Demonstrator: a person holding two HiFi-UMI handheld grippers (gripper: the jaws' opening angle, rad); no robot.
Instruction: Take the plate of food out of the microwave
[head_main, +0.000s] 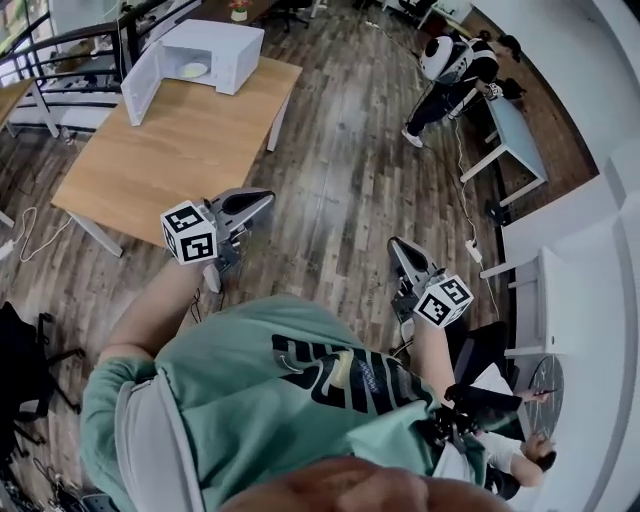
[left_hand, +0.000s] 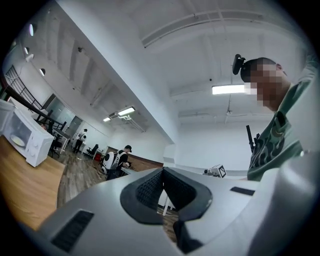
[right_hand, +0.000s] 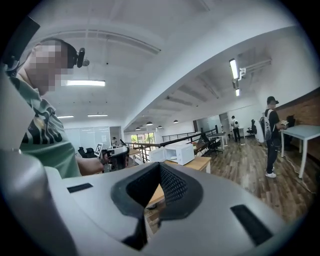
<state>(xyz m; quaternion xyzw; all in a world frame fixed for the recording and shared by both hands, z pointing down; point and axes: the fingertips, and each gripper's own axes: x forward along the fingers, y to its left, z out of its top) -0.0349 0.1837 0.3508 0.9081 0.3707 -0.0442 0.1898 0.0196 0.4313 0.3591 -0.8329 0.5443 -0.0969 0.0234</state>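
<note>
A white microwave (head_main: 205, 52) stands with its door (head_main: 140, 85) swung open at the far end of a wooden table (head_main: 170, 150). Inside it lies a plate of yellow food (head_main: 193, 70). Both grippers are held far from it, close to the person's body and over the floor. My left gripper (head_main: 262, 197) is shut and holds nothing. My right gripper (head_main: 393, 243) is also shut and empty. In the left gripper view the microwave (left_hand: 24, 136) shows at the far left. In the right gripper view the microwave (right_hand: 176, 154) appears beyond the closed jaws.
Wooden plank floor (head_main: 340, 170) lies between me and the table. A person with a backpack (head_main: 452, 60) stands by a white desk (head_main: 518, 135) at the far right. A black railing (head_main: 60, 40) runs behind the table, and a dark chair (head_main: 25, 360) stands at the left.
</note>
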